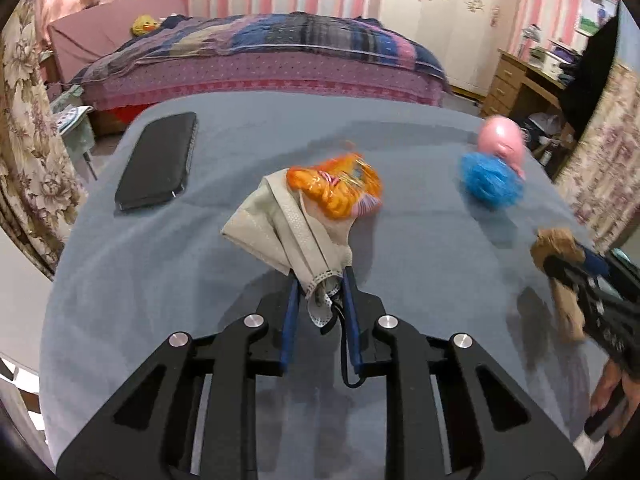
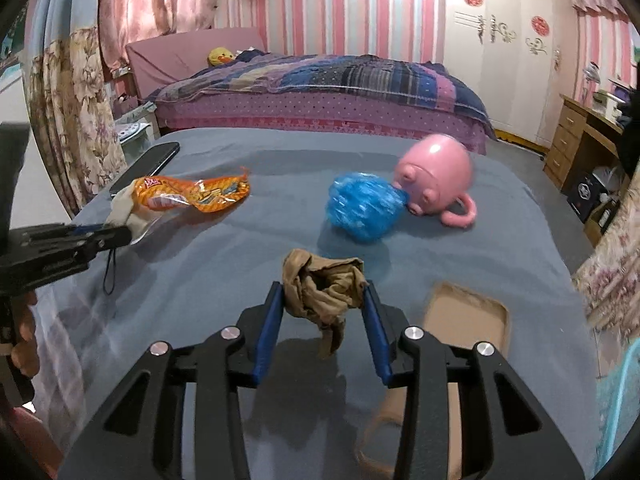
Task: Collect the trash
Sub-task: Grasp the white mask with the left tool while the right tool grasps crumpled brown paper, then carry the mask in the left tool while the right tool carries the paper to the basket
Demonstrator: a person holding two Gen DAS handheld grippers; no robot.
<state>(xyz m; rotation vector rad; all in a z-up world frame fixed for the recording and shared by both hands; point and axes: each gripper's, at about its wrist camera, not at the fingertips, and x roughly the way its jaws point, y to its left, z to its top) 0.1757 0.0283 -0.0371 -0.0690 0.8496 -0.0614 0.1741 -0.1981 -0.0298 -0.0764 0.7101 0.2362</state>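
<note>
The left gripper (image 1: 320,276) is clenched on a pale face mask (image 1: 288,236), the blue pads pinching its lower end so that the rest of the mask stands up and fans out above the grey-blue tablecloth (image 1: 224,280). Just behind the mask, and partly hidden by it in the left wrist view, lies an orange snack wrapper (image 1: 340,184) flat on the cloth; the right wrist view shows the wrapper (image 2: 200,196) stretched out beside the mask (image 2: 122,204) and the left gripper (image 2: 120,236) coming in from the left edge. The right gripper (image 2: 324,296) grasps a crumpled brown stocking (image 2: 324,284) between its blue pads, with one loose end hanging down toward the cloth; from the left wrist view the same gripper (image 1: 560,260) and stocking (image 1: 560,248) appear at the right edge, somewhat blurred. Farther back on the table sit a crumpled blue plastic bag (image 2: 364,208) and a pink pig-shaped mug (image 2: 436,172) lying on its side, the two touching. A black phone (image 1: 158,160) lies flat near the far left corner, well apart from the rest. Near the right gripper a brown rectangular opening (image 2: 464,320) shows in the cloth. Beyond the table stands a bed (image 2: 320,92) with a patchwork quilt.
</note>
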